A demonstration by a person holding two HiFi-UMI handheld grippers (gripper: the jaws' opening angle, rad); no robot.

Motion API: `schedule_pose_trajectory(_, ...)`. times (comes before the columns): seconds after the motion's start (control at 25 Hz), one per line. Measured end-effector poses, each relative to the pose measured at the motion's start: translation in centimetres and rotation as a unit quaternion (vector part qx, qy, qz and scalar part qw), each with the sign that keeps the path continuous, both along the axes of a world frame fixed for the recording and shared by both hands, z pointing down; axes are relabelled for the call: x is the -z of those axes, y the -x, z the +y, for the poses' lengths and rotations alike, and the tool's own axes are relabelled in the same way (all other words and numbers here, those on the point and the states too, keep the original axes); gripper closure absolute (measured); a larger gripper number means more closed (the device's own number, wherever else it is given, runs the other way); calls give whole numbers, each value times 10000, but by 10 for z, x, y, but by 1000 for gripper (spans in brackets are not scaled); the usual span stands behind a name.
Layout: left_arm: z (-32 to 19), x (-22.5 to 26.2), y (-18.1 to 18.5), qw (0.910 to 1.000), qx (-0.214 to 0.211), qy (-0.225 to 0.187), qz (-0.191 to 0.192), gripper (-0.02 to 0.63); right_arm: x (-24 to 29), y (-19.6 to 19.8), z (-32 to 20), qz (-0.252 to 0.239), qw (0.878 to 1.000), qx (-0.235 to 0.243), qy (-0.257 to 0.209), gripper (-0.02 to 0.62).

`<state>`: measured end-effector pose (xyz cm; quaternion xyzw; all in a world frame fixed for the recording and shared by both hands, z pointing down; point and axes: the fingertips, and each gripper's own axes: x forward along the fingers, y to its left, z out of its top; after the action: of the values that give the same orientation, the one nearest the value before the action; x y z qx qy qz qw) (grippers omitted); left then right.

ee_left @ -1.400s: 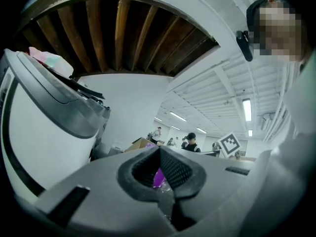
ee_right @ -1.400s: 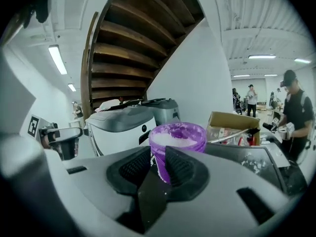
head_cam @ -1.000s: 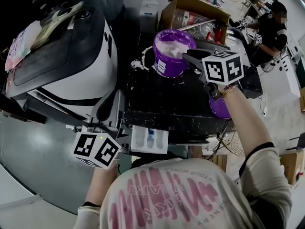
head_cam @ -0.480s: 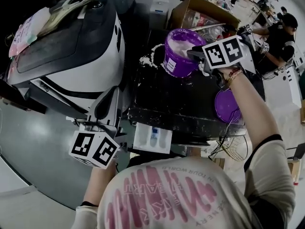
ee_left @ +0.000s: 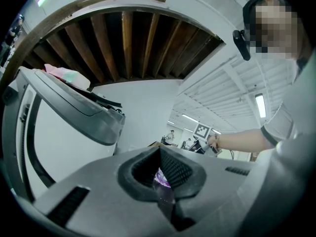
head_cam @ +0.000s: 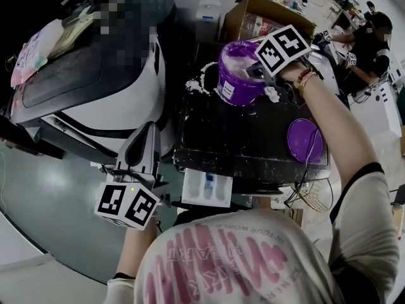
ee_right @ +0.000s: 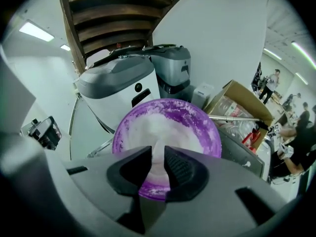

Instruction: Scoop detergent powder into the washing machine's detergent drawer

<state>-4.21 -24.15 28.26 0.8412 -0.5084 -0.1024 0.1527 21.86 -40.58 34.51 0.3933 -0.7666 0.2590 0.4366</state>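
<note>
head, tub: purple tub point(head_cam: 235, 84) is sitting open on the black table point(head_cam: 240, 138) with powder point(head_cam: 235, 54) showing inside; its lid point(head_cam: 305, 139) is lying lower right.
head, right gripper: right gripper point(head_cam: 254, 70) is tilting down over the tub's right rim, with its tips mostly hidden.
head, drawer: detergent drawer point(head_cam: 205, 187) is sitting well below the tub at the table's near edge.
head, left gripper: left gripper point(head_cam: 149, 133) is hanging lower left of the tub, beside the washing machine point(head_cam: 107, 100).
left gripper view, jaws: tips are meeting, gripping nothing; a purple sliver is showing through the slit.
right gripper view, jaws: narrowly apart and just been closing, pointing into the tub. A pale strip is filling the gap, and I cannot tell whether it is a handle or powder.
</note>
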Motion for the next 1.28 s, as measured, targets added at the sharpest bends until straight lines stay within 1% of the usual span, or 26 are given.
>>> schedule_pose_trajectory(0.08,0,0,0,10000,3,1,6,604,-3,-1,0,173,9997,54,154,530)
schedule_pose_trajectory(0.16,0,-1,0,10000,7,12,15,604,-4,-1,-2,317,9993,109,184,569)
schedule_pose_trajectory(0.28,0,-2,1,10000,38,18,19,604,-7,1,-2,383,9986,219,274,578)
schedule_pose_trajectory(0.36,0,-2,4,10000,76,18,27,604,-7,5,0,396,9979,375,338,584)
schedule_pose_trajectory(0.44,1,-3,6,9999,106,22,34,604,-8,8,2,551,9961,630,263,586)
schedule_pose_trajectory(0.52,2,-4,6,9999,112,29,34,604,-8,9,2,796,9929,887,65,586)
schedule_pose_trajectory(0.6,2,-5,6,9999,107,34,37,604,-9,7,1,957,9903,999,-97,587)
schedule_pose_trajectory(0.76,2,-5,8,9999,137,24,58,604,-5,2,-7,994,9911,866,-203,589)
schedule_pose_trajectory(1.0,2,-6,13,9997,246,44,47,604,9,-8,-35,801,9955,405,-311,591)
schedule_pose_trajectory(1.16,4,-9,20,9994,340,87,38,604,5,-17,-52,803,9964,103,-251,591)
schedule_pose_trajectory(1.28,5,-11,25,9989,440,124,49,604,-2,-21,-59,856,9962,-30,-140,592)
